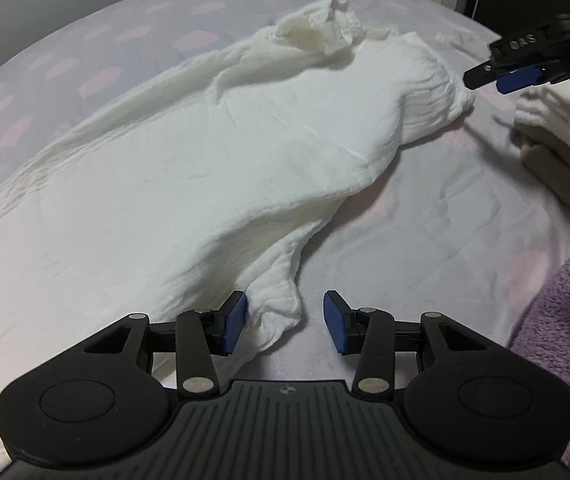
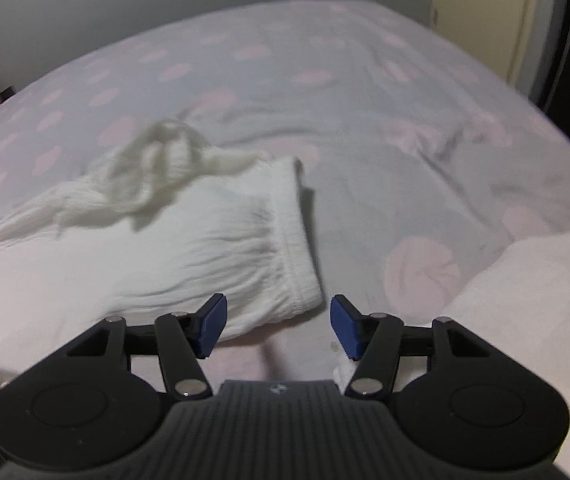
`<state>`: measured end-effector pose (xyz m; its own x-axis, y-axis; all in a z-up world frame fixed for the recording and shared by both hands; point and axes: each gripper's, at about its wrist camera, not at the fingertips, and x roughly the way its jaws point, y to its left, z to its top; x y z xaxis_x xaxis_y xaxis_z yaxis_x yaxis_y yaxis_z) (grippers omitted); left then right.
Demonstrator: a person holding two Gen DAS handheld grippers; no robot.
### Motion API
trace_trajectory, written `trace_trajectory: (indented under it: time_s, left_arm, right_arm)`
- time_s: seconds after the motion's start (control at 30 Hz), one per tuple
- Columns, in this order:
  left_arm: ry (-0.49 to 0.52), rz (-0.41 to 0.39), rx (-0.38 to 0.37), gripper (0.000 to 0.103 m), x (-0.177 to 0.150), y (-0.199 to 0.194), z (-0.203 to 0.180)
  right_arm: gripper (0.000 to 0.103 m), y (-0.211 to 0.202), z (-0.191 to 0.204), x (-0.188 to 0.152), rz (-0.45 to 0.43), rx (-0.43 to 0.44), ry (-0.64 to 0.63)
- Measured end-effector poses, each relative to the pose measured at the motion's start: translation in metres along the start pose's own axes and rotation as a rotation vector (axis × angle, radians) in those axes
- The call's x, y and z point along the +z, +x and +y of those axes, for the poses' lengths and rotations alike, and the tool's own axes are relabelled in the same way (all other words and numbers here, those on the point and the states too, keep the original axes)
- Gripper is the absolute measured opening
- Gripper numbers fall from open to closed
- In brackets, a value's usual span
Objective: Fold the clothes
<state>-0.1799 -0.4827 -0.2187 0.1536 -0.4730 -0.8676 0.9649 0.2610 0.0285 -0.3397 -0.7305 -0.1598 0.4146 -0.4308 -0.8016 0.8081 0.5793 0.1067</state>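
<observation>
A white crinkled garment (image 1: 213, 152) lies stretched across the bed, its gathered waistband (image 1: 441, 88) at the far right and a leg hem (image 1: 277, 312) close to me. My left gripper (image 1: 285, 322) is open, with that hem lying between its blue pads, nearer the left one. My right gripper (image 2: 279, 326) is open too, just short of the waistband corner (image 2: 305, 296). In the left wrist view the right gripper (image 1: 497, 76) hovers beside the waistband. A crumpled cream part (image 1: 321, 28) rests on the garment's far end.
The bed sheet (image 2: 365, 128) is pale with pink spots and a few wrinkles. A stack of folded cloth (image 1: 557, 148) sits at the right, seen as a white pile (image 2: 525, 292) in the right wrist view. A purple fleece blanket (image 1: 565, 336) lies near right.
</observation>
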Motion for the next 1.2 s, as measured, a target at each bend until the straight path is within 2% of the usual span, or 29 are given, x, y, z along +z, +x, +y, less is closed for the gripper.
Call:
trace_trajectory:
  time_s: [0.13,0.17,0.2,0.23,0.27,0.3,0.37,0.5,0.6,0.67,0.73,0.77,0.87,0.9,0.93,1.0,1.2]
  left_arm:
    - [0.027,0.017,0.019,0.04,0.003,0.005,-0.003]
    - [0.031,0.02,0.024,0.037,0.003,0.005,-0.003]
    - [0.035,0.024,0.028,0.029,0.004,0.004,-0.002]
    - [0.039,0.027,0.032,0.025,0.004,0.004,-0.002]
    - [0.042,0.031,0.033,0.016,0.004,0.003,0.0]
    - [0.045,0.036,0.029,0.011,0.004,0.002,0.003]
    - [0.026,0.048,-0.031,0.009,0.003,-0.003,0.013]
    - [0.036,0.107,-0.107,0.007,-0.001,-0.011,0.02]
    - [0.014,0.109,-0.093,0.009,-0.003,-0.004,0.02]
    - [-0.034,0.11,-0.116,0.013,-0.003,-0.003,0.023]
    - [-0.024,0.104,-0.131,0.02,-0.002,-0.009,0.022]
    - [-0.015,0.1,-0.132,0.025,-0.003,-0.014,0.021]
    - [-0.039,0.07,-0.126,0.037,-0.006,-0.035,0.029]
    - [-0.059,0.057,-0.124,0.041,-0.007,-0.043,0.034]
    - [-0.09,0.039,-0.119,0.041,-0.009,-0.053,0.042]
    - [-0.152,0.002,-0.108,0.047,-0.013,-0.074,0.058]
    - [-0.258,-0.122,0.018,0.058,-0.028,-0.146,0.117]
  right_arm:
    - [0.067,0.023,-0.008,0.001,0.025,0.011,0.057]
    - [0.067,0.029,-0.01,0.002,0.032,0.013,0.071]
    - [0.067,0.034,-0.012,0.002,0.038,0.016,0.085]
    - [0.059,0.04,-0.014,0.002,0.044,0.019,0.1]
    - [0.052,0.046,-0.016,0.003,0.051,0.021,0.114]
    - [0.04,0.051,-0.018,0.003,0.057,0.024,0.128]
    - [0.028,0.045,-0.019,0.007,0.03,0.016,0.128]
    - [0.026,0.031,-0.022,0.013,0.002,-0.029,0.096]
    - [0.027,0.039,-0.024,0.009,0.029,-0.042,0.075]
    - [0.028,0.045,-0.023,0.005,0.043,-0.05,0.062]
    - [0.044,0.039,-0.025,0.006,0.032,-0.053,0.082]
    - [0.048,0.033,-0.025,0.006,0.021,-0.054,0.09]
    - [0.051,0.006,-0.017,0.006,-0.031,-0.062,0.058]
    - [0.056,-0.003,-0.014,0.005,-0.049,-0.063,0.045]
    - [0.067,-0.013,-0.008,0.002,-0.067,-0.046,0.037]
    - [0.078,-0.035,0.005,-0.005,-0.101,0.005,0.018]
    - [0.078,-0.072,0.065,-0.034,-0.108,0.156,-0.032]
